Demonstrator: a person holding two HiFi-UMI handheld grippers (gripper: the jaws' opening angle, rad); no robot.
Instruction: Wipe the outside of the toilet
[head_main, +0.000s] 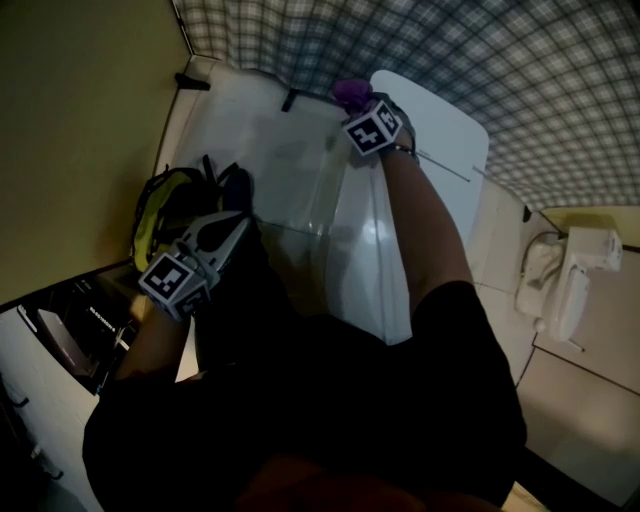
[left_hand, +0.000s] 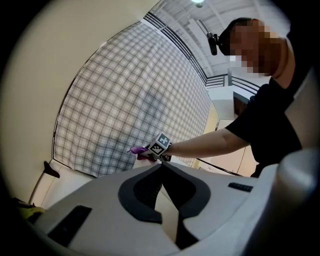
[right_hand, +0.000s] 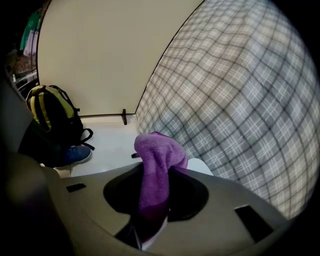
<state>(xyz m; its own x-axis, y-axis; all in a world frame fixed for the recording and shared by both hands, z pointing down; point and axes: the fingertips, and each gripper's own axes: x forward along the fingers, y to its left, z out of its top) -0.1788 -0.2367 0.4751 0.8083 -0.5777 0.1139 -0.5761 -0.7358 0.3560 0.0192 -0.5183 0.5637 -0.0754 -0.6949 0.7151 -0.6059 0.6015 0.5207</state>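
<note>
**Q:** Where is the toilet located relative to the two tools?

**A:** The white toilet (head_main: 370, 250) is shown at the centre of the head view, beneath both arms. The right gripper (head_main: 355, 105) is held at its far upper edge, just beside the raised lid (head_main: 440, 130). The left gripper (head_main: 225, 228) is held off the toilet's left side, near a yellow-and-black backpack (head_main: 160, 210).

**Q:** What is hidden or hard to make out?

**A:** The near part of the toilet is covered by the person's dark shirt (head_main: 400, 400), and the head view is dim. Contact between cloth and toilet cannot be determined from any view.

**Q:** How are the jaws set?

**A:** In the right gripper view, the jaws are seen clamped on a purple cloth (right_hand: 157, 160), which is bunched above the tips. In the left gripper view, the jaws are seen brought together tip to tip, with nothing between them.
</note>
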